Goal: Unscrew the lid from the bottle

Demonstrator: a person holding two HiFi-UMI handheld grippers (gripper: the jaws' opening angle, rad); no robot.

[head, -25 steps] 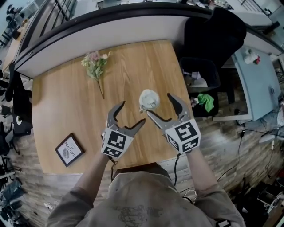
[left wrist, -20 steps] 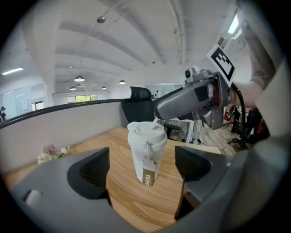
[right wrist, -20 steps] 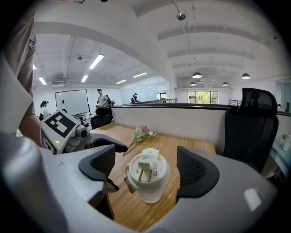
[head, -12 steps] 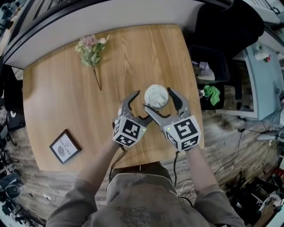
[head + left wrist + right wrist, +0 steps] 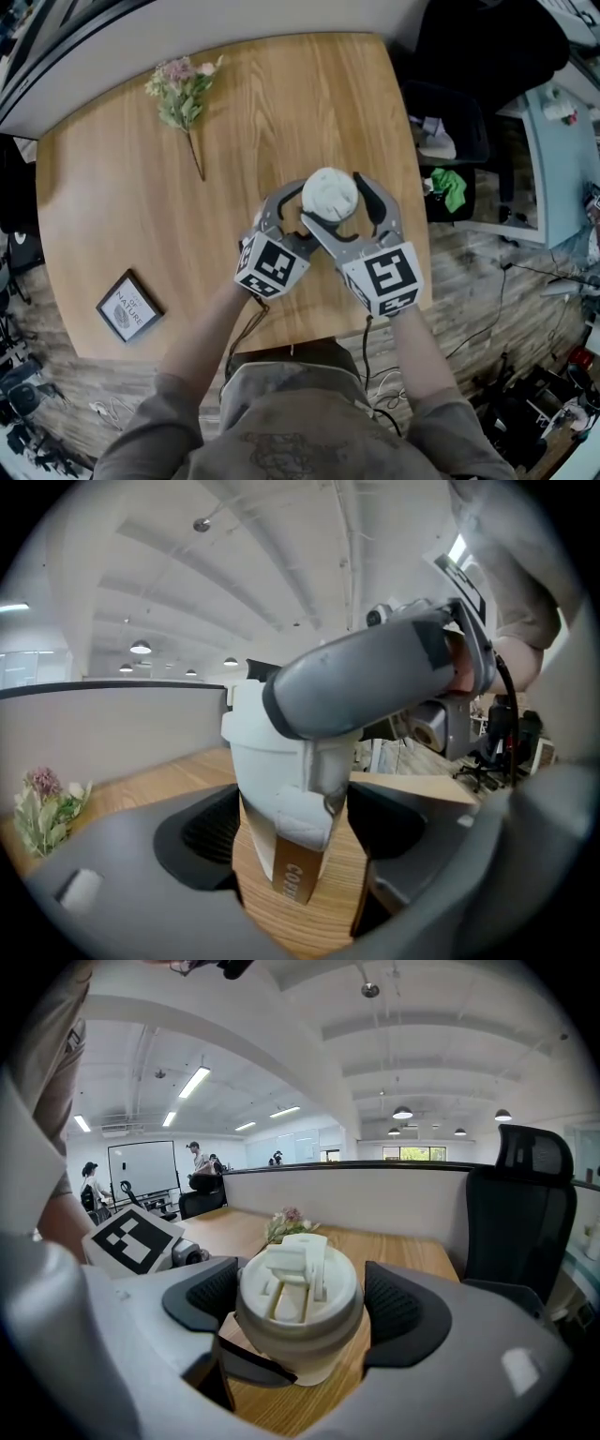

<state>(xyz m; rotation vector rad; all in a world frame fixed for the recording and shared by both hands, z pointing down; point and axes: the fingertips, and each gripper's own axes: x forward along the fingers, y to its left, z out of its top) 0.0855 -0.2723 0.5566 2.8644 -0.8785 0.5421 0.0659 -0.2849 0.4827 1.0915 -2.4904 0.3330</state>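
A white bottle with a flip-top lid stands upright on the wooden table, near its front edge. My right gripper straddles the lid. Its pads sit close on both sides, and I see no firm squeeze. My left gripper reaches in lower, around the bottle's body, where a brown strap hangs. Its jaws are closing, with a gap still showing at the right pad. The right gripper's jaw crosses above the left gripper's jaws.
A sprig of dried flowers lies at the table's far left. A small framed card sits at the near left corner. Beyond the table's right edge are a black bin and an office chair. A curved partition bounds the far side.
Both grippers have moved inward and forward from either side of the bottle. They now bracket it, the right at the lid and the left at the body.
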